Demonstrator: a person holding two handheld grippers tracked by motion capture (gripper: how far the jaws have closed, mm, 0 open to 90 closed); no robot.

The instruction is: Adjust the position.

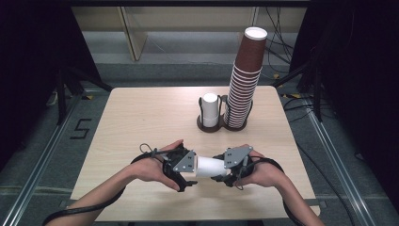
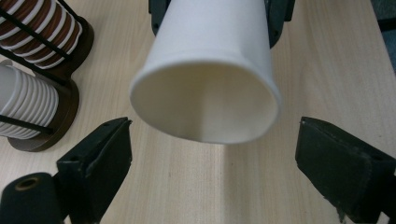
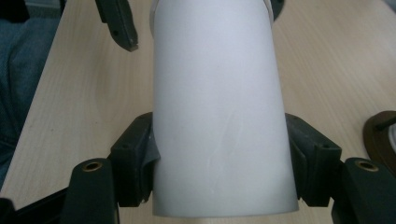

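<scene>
Nearest the person, just above the front edge of the wooden table [image 1: 141, 117], a white paper cup [image 1: 209, 167] lies level between the two hands, well in front of the dark cup holder [image 1: 221, 126]. The right gripper [image 1: 225, 170] clamps the cup's narrower end, its pads [image 3: 135, 163] pressing both sides of the wall. The left gripper [image 1: 188, 173] faces the cup's open mouth [image 2: 205, 105]; its jaws stand wide, clear of the rim on either side, touching nothing. Beyond the cup, toward the table's far side, the holder carries a short stack of white cups [image 1: 210, 109] and, just to its right, a tall leaning stack of brown cups [image 1: 244, 80].
</scene>
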